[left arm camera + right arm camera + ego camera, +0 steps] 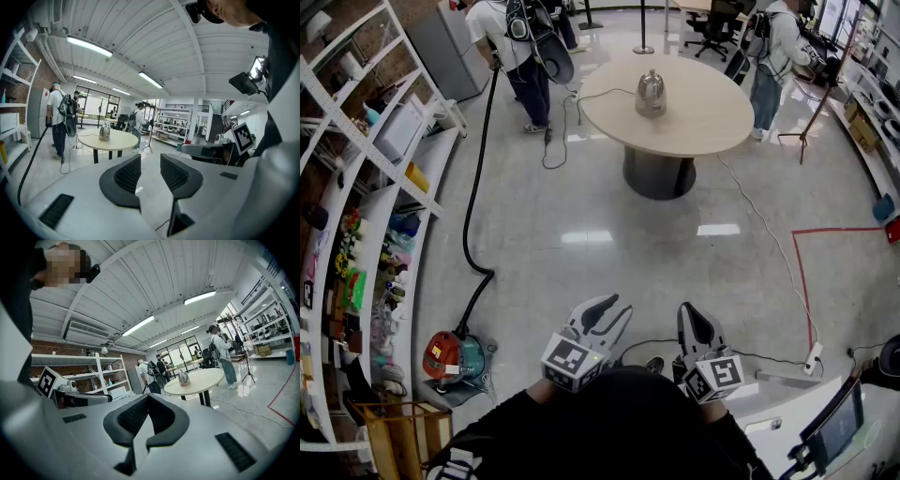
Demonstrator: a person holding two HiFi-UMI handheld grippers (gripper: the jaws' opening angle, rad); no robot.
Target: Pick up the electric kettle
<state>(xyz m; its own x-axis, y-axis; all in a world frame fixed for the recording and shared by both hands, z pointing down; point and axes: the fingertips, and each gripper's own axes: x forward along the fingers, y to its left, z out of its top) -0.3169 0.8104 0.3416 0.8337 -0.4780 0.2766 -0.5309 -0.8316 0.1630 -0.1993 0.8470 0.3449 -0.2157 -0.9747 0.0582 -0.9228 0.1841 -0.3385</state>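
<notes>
Both empty: left tool [615,306] spread, right tool [693,310] pressed together, well apart from kettle [651,94].

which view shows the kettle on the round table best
The head view: the kettle shows whole from above, standing on the round table. Each gripper view shows only a small, distant kettle from the side.
</notes>
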